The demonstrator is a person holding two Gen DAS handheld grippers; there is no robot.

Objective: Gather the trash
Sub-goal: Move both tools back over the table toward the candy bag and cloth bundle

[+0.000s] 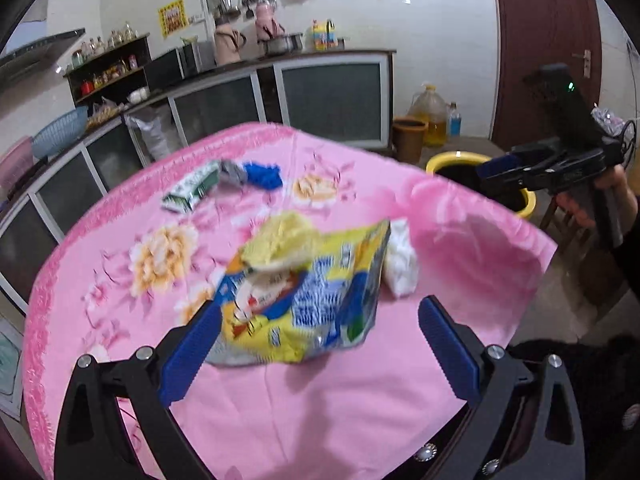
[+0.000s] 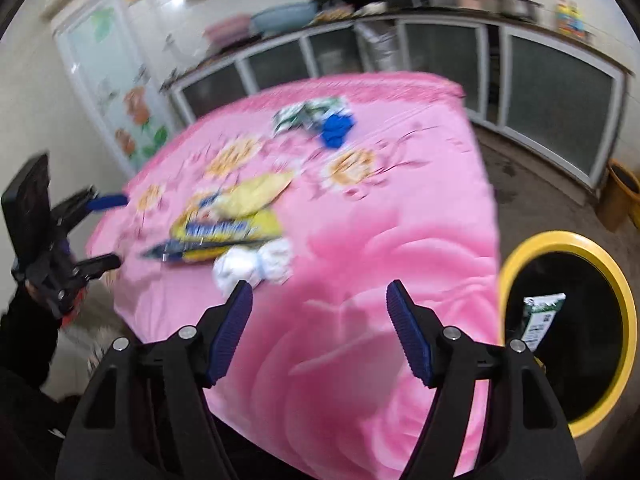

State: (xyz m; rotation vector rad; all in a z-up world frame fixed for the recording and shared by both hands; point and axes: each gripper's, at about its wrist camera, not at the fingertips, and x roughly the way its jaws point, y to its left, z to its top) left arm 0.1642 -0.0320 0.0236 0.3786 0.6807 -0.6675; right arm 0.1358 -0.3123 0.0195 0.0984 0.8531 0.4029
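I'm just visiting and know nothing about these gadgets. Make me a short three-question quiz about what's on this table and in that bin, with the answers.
1. True or false: the left gripper has its jaws clamped shut on the yellow snack bag.
2. What lies inside the yellow-rimmed bin? A) a blue crumpled item B) a green and white carton C) a white wad
3. Fill in: the white wad lies right beside the ____ on the pink floral tablecloth.

Key
1. False: the jaws stand open, the bag lying on the cloth ahead of them.
2. B, the green and white carton.
3. Yellow snack bag.
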